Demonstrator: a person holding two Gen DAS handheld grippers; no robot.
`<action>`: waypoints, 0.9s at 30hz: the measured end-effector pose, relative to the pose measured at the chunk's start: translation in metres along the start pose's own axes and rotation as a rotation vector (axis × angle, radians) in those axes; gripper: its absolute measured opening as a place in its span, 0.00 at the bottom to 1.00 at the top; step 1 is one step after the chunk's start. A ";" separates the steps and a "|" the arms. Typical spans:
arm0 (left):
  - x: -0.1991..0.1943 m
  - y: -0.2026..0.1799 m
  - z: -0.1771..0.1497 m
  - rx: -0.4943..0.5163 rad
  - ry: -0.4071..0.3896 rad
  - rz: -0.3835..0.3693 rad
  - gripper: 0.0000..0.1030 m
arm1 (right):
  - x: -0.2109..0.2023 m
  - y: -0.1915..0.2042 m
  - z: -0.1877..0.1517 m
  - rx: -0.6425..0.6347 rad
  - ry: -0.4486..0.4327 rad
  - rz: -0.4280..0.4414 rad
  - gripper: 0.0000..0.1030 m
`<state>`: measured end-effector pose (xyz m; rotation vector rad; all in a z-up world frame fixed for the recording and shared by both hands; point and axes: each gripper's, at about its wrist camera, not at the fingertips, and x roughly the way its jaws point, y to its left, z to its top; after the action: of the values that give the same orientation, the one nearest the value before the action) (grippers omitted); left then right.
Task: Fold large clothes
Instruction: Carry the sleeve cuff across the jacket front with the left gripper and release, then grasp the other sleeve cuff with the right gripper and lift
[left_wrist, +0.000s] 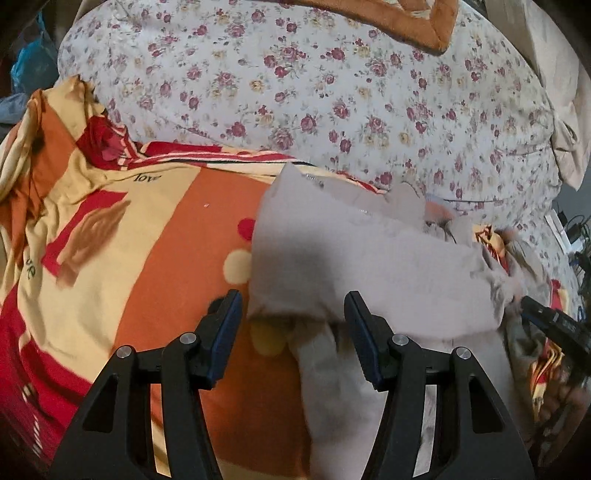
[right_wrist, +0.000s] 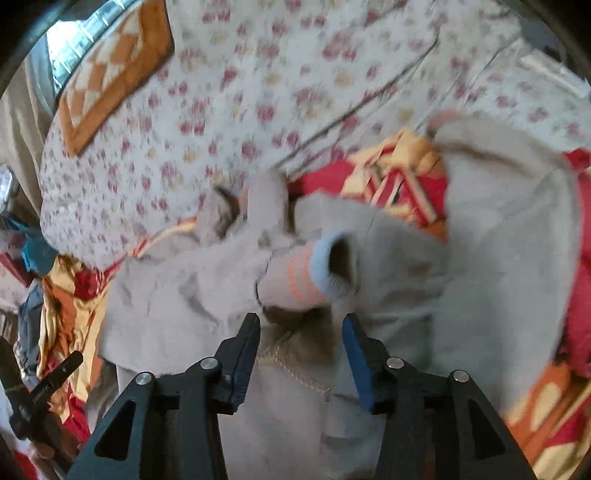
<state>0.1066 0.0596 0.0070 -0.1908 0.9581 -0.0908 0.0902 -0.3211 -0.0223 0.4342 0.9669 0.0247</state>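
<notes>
Both claws hang over the bed, tilted downward, and neither one is pinching anything that I can see: the left gripper (left_wrist: 293, 317) has its jaws parted with the near edge of the pale grey garment (left_wrist: 369, 258) lying in the gap, pads not pressing on it, and the right gripper (right_wrist: 301, 339) stands a little narrower over a stitched seam of the same garment, cloth between the jaws but no clear squeeze. The garment sprawls rumpled on the orange, red and cream blanket (left_wrist: 147, 258), towards the bed's right side, with a striped cuff (right_wrist: 314, 273) flopped on top of its middle and the flowered quilt (left_wrist: 332, 92) bunched just behind it. To my eye the job has barely begun; the piece needs flattening before any fold. I would have each claw take a single layer at an outer edge, well apart from the other, rather than the seam in the heap, so the cloth can be drawn taut and laid out. The risk is catching the blanket underneath, or grabbing two layers and trapping the sleeve inside. The right-hand view is blurred, so finer contact I cannot judge.
</notes>
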 end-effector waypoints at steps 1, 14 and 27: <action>0.006 -0.004 0.004 0.008 0.006 0.001 0.55 | -0.005 0.003 0.002 -0.018 -0.020 -0.003 0.43; 0.073 -0.029 -0.002 0.099 0.134 0.094 0.55 | 0.063 0.032 0.016 -0.178 0.076 -0.067 0.43; 0.021 -0.057 0.008 0.088 0.042 -0.034 0.55 | -0.020 -0.069 0.055 -0.059 -0.031 -0.181 0.76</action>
<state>0.1257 0.0011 0.0061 -0.1244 0.9904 -0.1680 0.1108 -0.4077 -0.0056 0.2912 0.9698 -0.1165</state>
